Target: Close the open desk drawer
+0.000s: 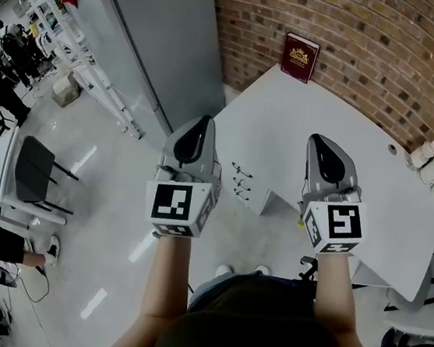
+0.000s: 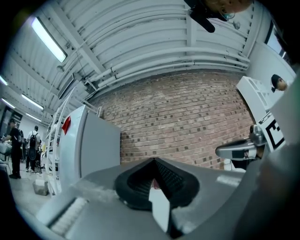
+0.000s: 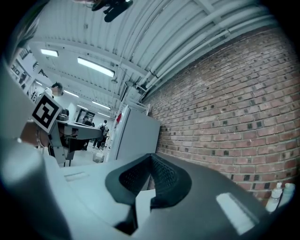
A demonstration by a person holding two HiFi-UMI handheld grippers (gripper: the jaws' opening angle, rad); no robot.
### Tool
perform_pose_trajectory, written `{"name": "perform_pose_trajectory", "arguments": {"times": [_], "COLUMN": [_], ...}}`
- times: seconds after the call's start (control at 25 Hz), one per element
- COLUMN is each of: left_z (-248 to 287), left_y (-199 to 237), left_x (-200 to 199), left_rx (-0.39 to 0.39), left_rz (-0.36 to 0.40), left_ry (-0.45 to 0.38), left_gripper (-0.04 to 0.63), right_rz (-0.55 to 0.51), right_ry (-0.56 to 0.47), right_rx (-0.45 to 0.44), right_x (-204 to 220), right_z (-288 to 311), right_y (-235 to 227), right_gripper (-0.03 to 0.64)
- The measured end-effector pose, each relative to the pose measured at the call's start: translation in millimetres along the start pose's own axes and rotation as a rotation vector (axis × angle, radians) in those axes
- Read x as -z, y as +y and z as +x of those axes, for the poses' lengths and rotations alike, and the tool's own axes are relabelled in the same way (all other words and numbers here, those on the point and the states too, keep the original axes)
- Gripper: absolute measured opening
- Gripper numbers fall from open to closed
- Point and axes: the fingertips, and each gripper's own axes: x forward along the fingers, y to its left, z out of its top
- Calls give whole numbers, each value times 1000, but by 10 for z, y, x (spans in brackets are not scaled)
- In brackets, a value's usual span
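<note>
- The left gripper (image 1: 201, 124) and the right gripper (image 1: 324, 141) are held side by side above the front of the white desk (image 1: 362, 139). Both point level toward the brick wall (image 1: 390, 41).
- The left gripper's jaws are clenched together, pad against pad, with nothing between them.
- The right gripper's jaws are clenched the same way and are also empty.
- The drawer (image 1: 276, 203) is low on the desk's front. In the head view it lies between the two grippers and under them, and neither gripper touches it.
- It shows as a pale wedge jutting from the desk's front, partly hidden by the right gripper. How far it stands out cannot be told from this steep angle.
- Just left of the wedge, three dark handles (image 1: 239, 181) sit one below another on the drawer fronts. Each handle's long axis runs along the desk's edge.
- The fronts face away from the wall, toward the person and the grey floor (image 1: 110, 273).
- A red book (image 1: 299, 57) stands upright at the back of the desk, against the wall.
- White bottles (image 1: 430, 160) sit at the desk's far right.
- A grey cabinet (image 1: 155, 35) stands left of the desk, and a black chair (image 1: 38, 162) is well apart on the floor.
</note>
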Motion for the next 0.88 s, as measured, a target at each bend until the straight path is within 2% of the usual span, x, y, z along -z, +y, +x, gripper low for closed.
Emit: {"name": "perform_pose_trajectory", "arguments": {"times": [0.28, 0.44, 0.64, 0.88], "left_z": [-39, -69, -56, -67], "left_y": [2, 9, -3, 9], "left_x": [-19, -6, -57, -65], "left_rx": [-3, -12, -2, -4], "left_rz": [-15, -4, 3, 2], "left_ry": [-23, 12, -40, -38], "left_gripper": [-2, -2, -2, -2], "right_rz": [5, 12, 38, 45], "right_ry": [-1, -7, -3, -5], "right_rx": [-1, 5, 21, 11], "right_x": [-35, -36, -10, 20], "right_z": [-23, -39, -56, -50], "right_y": [28, 20, 20, 52], "right_gripper": [-3, -3, -3, -3]}}
